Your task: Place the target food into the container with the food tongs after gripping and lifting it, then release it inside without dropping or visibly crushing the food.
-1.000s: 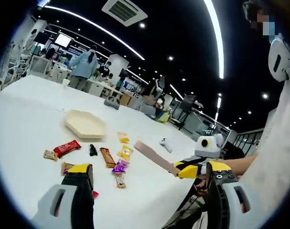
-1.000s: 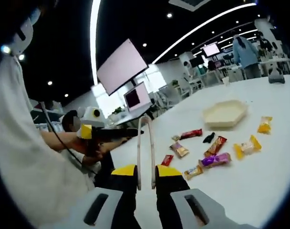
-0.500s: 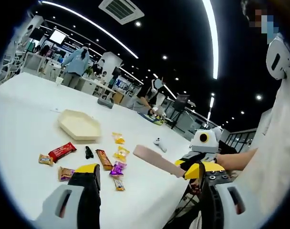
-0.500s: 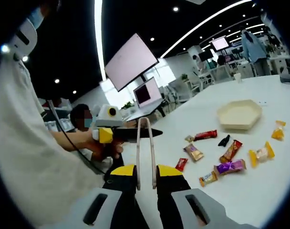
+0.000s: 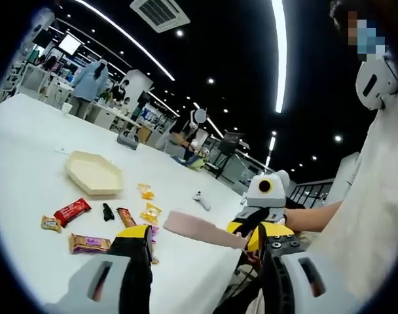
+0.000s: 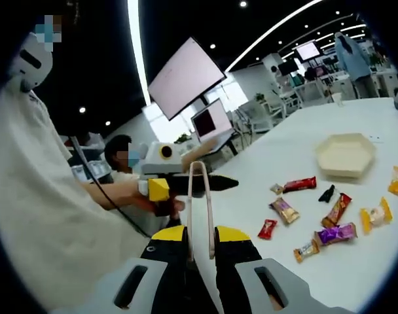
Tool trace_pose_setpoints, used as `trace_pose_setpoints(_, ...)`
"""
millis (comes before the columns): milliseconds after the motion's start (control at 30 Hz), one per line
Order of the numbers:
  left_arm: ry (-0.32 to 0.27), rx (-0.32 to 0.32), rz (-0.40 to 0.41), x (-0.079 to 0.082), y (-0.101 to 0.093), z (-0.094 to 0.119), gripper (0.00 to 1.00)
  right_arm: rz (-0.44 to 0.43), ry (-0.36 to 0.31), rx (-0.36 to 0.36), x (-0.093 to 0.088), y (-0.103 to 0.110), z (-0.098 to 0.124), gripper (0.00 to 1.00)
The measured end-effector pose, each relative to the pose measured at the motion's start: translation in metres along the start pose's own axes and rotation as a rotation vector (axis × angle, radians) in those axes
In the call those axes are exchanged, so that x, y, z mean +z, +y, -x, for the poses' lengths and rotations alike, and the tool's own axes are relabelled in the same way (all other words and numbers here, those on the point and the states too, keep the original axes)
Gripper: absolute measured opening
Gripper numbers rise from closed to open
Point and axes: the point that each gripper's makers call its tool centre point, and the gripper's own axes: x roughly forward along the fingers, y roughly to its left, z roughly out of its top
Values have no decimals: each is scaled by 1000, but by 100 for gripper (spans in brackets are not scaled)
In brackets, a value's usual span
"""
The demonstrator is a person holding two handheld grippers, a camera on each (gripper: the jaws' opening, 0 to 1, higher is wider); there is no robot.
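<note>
Both views face each other above the snack-strewn table point(image 5: 29, 190).

White surface point(image 6: 356, 261). Wall-mounted monitor point(image 6: 184, 78) beyond it. Ceiling vent point(image 5: 160, 13) overhead. Long curved light strips point(image 5: 277, 52) lit.

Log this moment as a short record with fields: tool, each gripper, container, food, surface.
tool: beige food tongs, clamped upright between the jaws of the right gripper, held off the table edge
left gripper: jaws apart, nothing between them
container: beige hexagonal tray, looks empty
food: wrapped snacks beside the tray, among them a red bar, a purple pack and a yellow pack; none gripped
surface: white table
</note>
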Motion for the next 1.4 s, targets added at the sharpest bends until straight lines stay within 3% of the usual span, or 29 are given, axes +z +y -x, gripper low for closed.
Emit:
trace_pose_setpoints(400, 27, -92, 17, -3, -3, 18, 36, -16, 22, 5, 0, 18, -27, 15)
trace_pose_setpoints(1000, 24, -200, 95, 8, 0, 54, 25, -25, 12, -20, 6, 30, -65, 17)
trace_pose_setpoints(1133, 6, -196, 107, 11, 5, 56, 24, -39, -1, -20, 10, 26, -68, 18)
trace_pose_setpoints(1267, -64, -236, 180, 24, -2, 55, 19, -51, -18, -28, 19, 23, -67, 21)
trace_pose_setpoints(1400, -105, -219, 125, 31, -2, 55, 18, -64, -47, -33, 25, 22, -67, 23)
